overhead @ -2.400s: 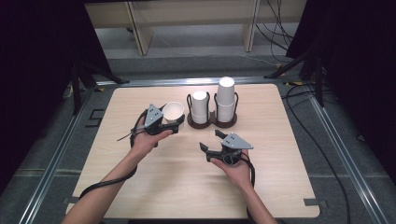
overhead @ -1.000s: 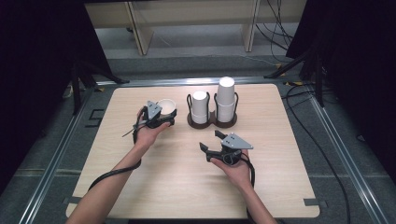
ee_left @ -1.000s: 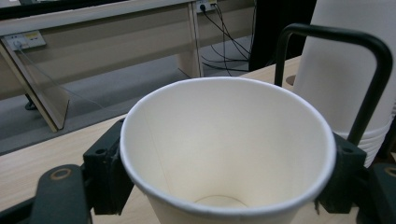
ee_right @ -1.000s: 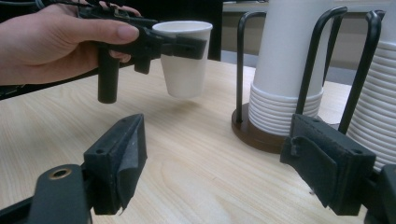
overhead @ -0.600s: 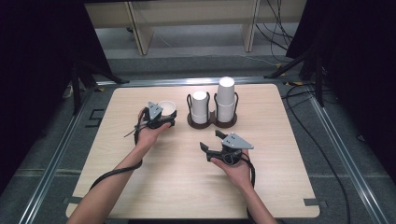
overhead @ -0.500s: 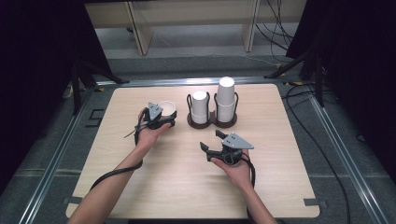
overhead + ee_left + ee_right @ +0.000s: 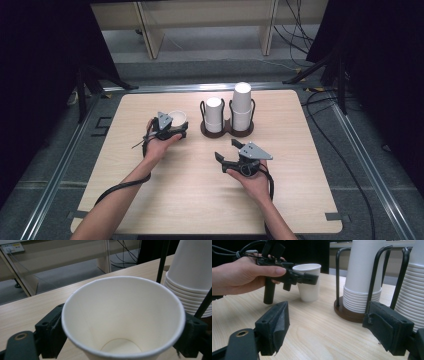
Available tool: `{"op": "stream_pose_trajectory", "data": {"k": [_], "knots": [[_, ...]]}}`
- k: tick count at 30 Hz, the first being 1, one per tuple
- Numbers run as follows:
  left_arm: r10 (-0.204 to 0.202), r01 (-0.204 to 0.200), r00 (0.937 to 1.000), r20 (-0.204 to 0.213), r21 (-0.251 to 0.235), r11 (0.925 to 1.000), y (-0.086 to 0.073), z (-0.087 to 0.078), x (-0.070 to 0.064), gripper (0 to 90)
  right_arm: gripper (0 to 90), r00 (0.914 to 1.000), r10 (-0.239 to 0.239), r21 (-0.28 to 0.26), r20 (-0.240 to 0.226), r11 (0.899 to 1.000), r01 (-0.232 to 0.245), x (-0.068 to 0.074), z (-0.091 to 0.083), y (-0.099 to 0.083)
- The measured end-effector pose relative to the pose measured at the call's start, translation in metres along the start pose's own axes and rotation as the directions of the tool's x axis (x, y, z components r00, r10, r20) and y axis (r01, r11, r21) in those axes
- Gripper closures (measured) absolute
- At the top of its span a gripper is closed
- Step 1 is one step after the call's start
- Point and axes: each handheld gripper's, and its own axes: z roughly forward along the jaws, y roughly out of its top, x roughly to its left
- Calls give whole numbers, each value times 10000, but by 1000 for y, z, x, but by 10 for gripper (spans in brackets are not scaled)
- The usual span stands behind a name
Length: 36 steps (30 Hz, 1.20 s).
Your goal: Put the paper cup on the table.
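A white paper cup [image 7: 176, 118] stands upright on the wooden table [image 7: 190, 200], left of the cup holder. My left gripper [image 7: 180, 125] is shut on the cup, one black jaw on each side of it just below the rim. In the left gripper view the cup's [image 7: 120, 315] open mouth faces the camera between the jaws of the left gripper [image 7: 122, 340]. The right gripper view shows the cup [image 7: 308, 292] resting on the table, with the left gripper [image 7: 304, 277] around it. My right gripper [image 7: 226, 150] is open at mid-table, nothing between the jaws [image 7: 329, 327].
A dark cup holder [image 7: 227, 131] with wire loops stands at the table's back centre. It carries a short stack of cups [image 7: 214, 115] and a taller stack of cups [image 7: 241, 107]. Both stacks [image 7: 360, 277] are close ahead of my right gripper.
Since 2.4 s ago the left gripper has brought the cup down and slightly left, away from the holder, onto the table. Nothing has moved in the last second. The right gripper has stayed put.
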Motion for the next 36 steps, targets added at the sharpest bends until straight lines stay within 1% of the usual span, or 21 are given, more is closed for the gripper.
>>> {"op": "stream_pose_trajectory", "data": {"k": [2, 5, 6, 7, 9, 11, 12, 15, 16, 17, 18, 20, 21, 24, 26, 27, 28, 29, 30, 31, 36], "knots": [[-74, 73, 10000, 66, 90, 9999, -1, -2, 0, 73, 194, 9999, 153, -5, -8, 9999, -153, 1, 0, 0], [-79, 76, 9998, 187, 145, 9999, -2, -8, 0, 14, 191, 10000, 60, -74, 24, 10000, -59, -1, -1, 0], [-133, 130, 9996, 237, 91, 9999, -3, -11, 0, 5, 191, 9996, -203, -8, 205, 9998, 203, -3, -2, 0], [-127, 126, 9997, 198, 49, 9999, -4, -14, 1, 0, 190, 9999, 22, -110, 111, 9999, -21, -3, -1, -1], [-108, 108, 9999, 130, 33, 9999, -5, -20, 2, 0, 190, 9996, 20, -86, 292, 10000, -17, -4, -3, -1], [-163, 163, 9997, 201, -9, 9999, -7, -28, 3, 0, 189, 9999, 89, -188, 122, 9998, -86, -6, -3, -2], [-159, 159, 9997, 173, 14, 9999, -7, -32, 3, 0, 189, 9997, -51, -210, 241, 9998, 56, -8, -3, -2], [-156, 157, 9997, 204, -43, 9999, -11, -45, 3, 0, 189, 9991, 275, -202, 313, 9994, -269, -8, -5, -2], [-99, 101, 9996, 272, -70, 9999, -12, -49, 3, 0, 189, 9993, 222, -179, 311, 9996, -217, -10, -6, -2], [-58, 61, 9997, 246, -111, 9999, -13, -53, 3, 0, 189, 9988, 45, -160, 492, 9999, -37, -12, -7, -1], [-115, 117, 9998, 183, -117, 9999, -14, -57, 2, 0, 189, 9988, -16, -226, 482, 9997, 26, -13, -7, -1], [-180, 182, 9997, 138, -144, 9997, -17, -64, 2, 0, 189, 9991, 209, -227, 374, 9995, -200, -14, -8, -2], [-181, 183, 9998, 130, -156, 9997, -17, -70, 2, 1, 189, 9990, 167, -250, 407, 9996, -157, -15, -8, -2], [-74, 81, 9997, 237, -299, 9995, -20, -82, -1, 1, 189, 9981, 243, -290, 563, 9993, -227, -16, -9, -2], [31, -26, 9996, 267, -198, 9998, -22, -90, -2, 3, 189, 9985, 264, -240, 472, 9994, -253, -18, -11, -2], [-39, 50, 9995, 328, -354, 9994, -24, -93, -3, 2, 189, 9984, 277, -284, 502, 9993, -263, -18, -11, -2], [-66, 80, 9993, 360, -381, 9992, -25, -98, -4, 3, 189, 9978, 226, -327, 620, 9993, -206, -19, -11, -2], [-57, 70, 9993, 362, -354, 9994, -26, -103, -4, 3, 189, 9970, -59, -360, 774, 9993, 87, -21, -12, -2], [-106, 126, 9992, 381, -519, 9986, -28, -107, -6, 3, 189, 9968, 562, -237, 561, 9982, -549, -19, -12, -2], [-83, 105, 9991, 412, -541, 9985, -30, -111, -6, 3, 189, 9974, 302, -344, 652, 9990, -280, -22, -12, -2], [8, 17, 9990, 452, -571, 9984, -39, -130, -8, 4, 189, 9957, 337, -208, 864, 9993, -320, -24, -15, -3]]}}
